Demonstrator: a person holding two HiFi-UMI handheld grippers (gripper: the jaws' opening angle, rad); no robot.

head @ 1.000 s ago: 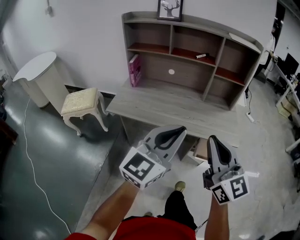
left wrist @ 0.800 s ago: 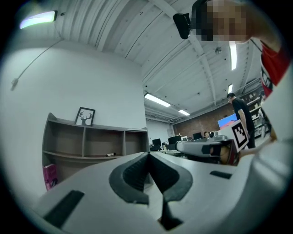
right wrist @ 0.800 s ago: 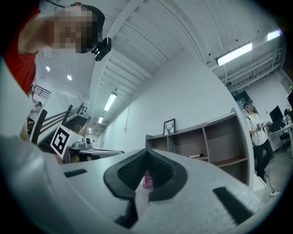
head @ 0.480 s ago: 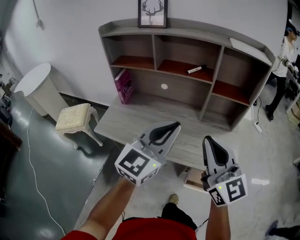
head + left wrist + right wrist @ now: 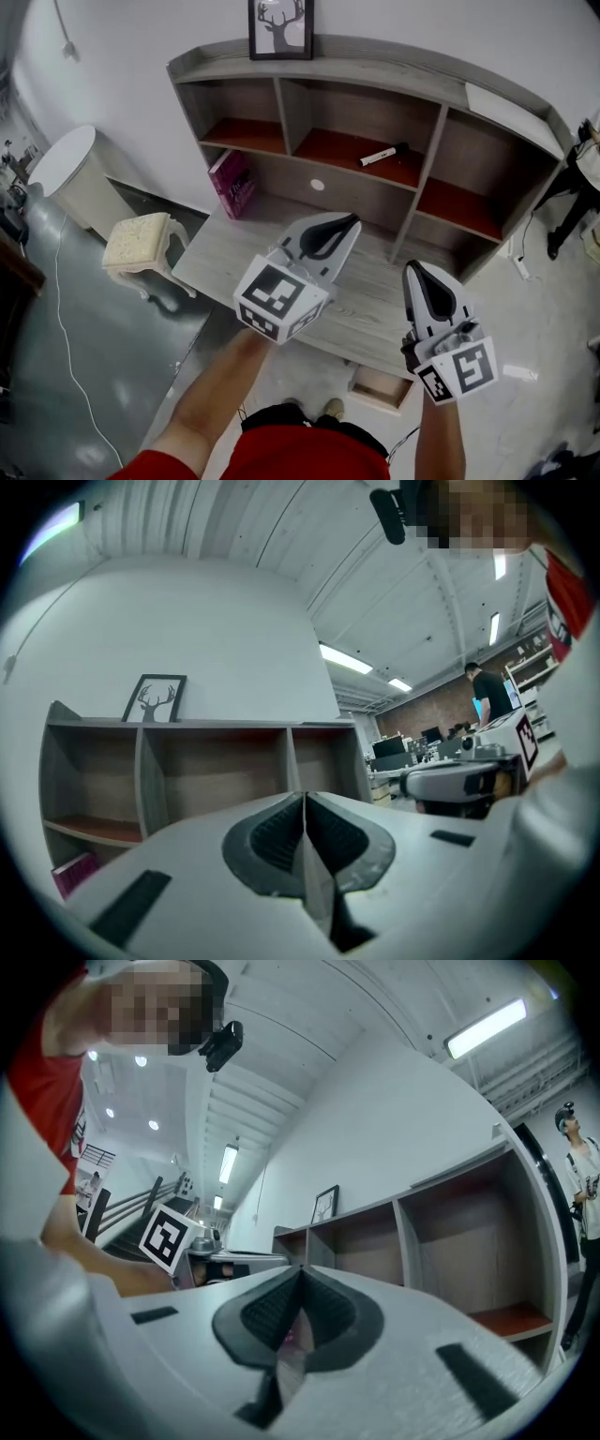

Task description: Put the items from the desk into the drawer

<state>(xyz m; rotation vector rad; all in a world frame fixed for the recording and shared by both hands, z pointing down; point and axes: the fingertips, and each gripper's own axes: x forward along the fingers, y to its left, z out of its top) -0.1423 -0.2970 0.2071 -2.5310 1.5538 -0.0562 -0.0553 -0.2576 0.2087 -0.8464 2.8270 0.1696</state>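
A grey wooden desk (image 5: 281, 253) carries a hutch of open shelves. A pink book (image 5: 230, 183) leans in the lower left bay, also showing as the pink book (image 5: 75, 874) low in the left gripper view. A white and black marker (image 5: 380, 155) lies on a red middle shelf. Below the desk's front edge a drawer (image 5: 380, 389) stands partly pulled out. My left gripper (image 5: 349, 225) hovers above the desktop, jaws shut and empty. My right gripper (image 5: 415, 269) is held to its right over the desk's front, also shut on nothing.
A framed deer picture (image 5: 281, 28) stands on top of the hutch. A white round table (image 5: 66, 155) and a cream stool (image 5: 136, 242) sit to the left on the green floor. A person (image 5: 581, 1176) stands at the far right.
The view has come closer to the desk, which now fills more of the frame. Both grippers have risen slightly over the desktop and stayed shut.
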